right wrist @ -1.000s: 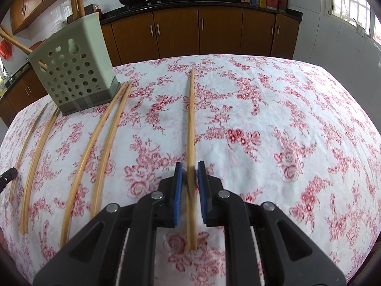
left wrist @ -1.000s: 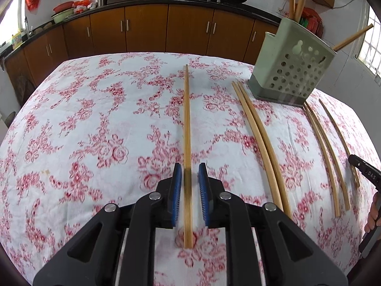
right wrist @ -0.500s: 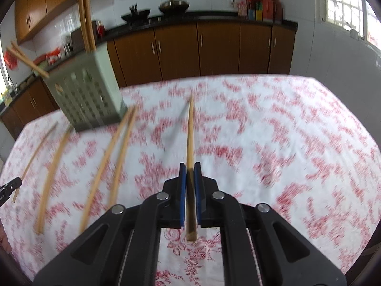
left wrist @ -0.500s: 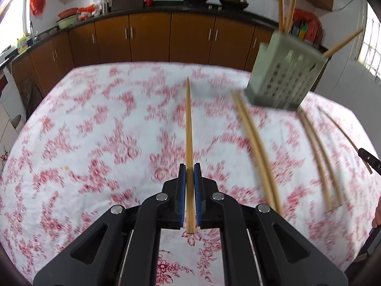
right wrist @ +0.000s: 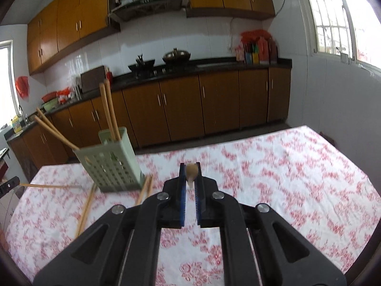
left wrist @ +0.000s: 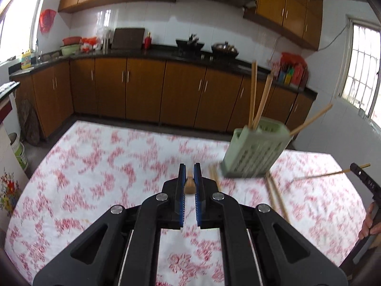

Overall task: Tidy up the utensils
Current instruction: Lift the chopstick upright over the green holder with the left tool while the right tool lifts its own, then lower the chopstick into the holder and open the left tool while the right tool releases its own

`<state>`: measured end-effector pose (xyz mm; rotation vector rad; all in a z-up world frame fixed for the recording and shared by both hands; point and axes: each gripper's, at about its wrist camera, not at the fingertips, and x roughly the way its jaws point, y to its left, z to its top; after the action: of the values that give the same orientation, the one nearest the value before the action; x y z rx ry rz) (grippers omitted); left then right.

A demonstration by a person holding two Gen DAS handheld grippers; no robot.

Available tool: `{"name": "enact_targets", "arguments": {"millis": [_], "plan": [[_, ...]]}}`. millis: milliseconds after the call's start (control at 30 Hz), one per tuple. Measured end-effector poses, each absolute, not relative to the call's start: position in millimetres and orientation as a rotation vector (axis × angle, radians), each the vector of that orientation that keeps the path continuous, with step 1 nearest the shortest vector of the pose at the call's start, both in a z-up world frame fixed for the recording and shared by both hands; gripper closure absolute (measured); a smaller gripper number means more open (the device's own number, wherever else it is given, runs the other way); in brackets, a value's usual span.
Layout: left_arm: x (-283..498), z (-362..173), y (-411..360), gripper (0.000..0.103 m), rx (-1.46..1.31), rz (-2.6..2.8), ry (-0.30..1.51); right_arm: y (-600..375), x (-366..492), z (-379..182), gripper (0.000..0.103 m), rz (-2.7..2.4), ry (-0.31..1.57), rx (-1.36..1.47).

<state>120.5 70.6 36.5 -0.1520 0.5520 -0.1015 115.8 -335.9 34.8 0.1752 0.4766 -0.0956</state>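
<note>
My left gripper (left wrist: 189, 168) is shut on a wooden chopstick (left wrist: 189, 187), seen end-on between the blue pads and held above the floral tablecloth (left wrist: 95, 166). My right gripper (right wrist: 189, 166) is shut on a second chopstick (right wrist: 191, 171) in the same way. The green perforated holder (left wrist: 254, 152) (right wrist: 112, 164) stands between the two, with several chopsticks leaning in it. Loose chopsticks (left wrist: 277, 195) (right wrist: 85, 209) lie on the cloth beside its base. The right gripper's tip and its chopstick (left wrist: 331, 174) show at the left wrist view's right edge.
A person's hand (left wrist: 370, 224) grips the right tool's handle. Brown kitchen cabinets (left wrist: 142, 90) and a dark counter with pots run behind the table. A bucket (left wrist: 20, 152) stands on the floor at the left. The table's far edge lies just behind the holder.
Both grippers closed on their chopsticks and lifted them off the cloth. Both views rose and tilted up, so the holder now sits lower in frame.
</note>
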Motion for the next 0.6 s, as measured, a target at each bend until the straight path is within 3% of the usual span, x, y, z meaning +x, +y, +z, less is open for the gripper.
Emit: {"name": "enact_targets", "arguments": {"millis": [367,600], "plan": [[123.4,56.4,72.4,0.096,-0.164,-0.107,0.509,-327.1,115.9,52.2,0.095,-0.066,0.44,0.157],[115.2,94.1,58.4,0.096,-0.16,-0.182,0.448,-317.1,110.8,95.4,0.096,0.04,0.391,0.183]]}}
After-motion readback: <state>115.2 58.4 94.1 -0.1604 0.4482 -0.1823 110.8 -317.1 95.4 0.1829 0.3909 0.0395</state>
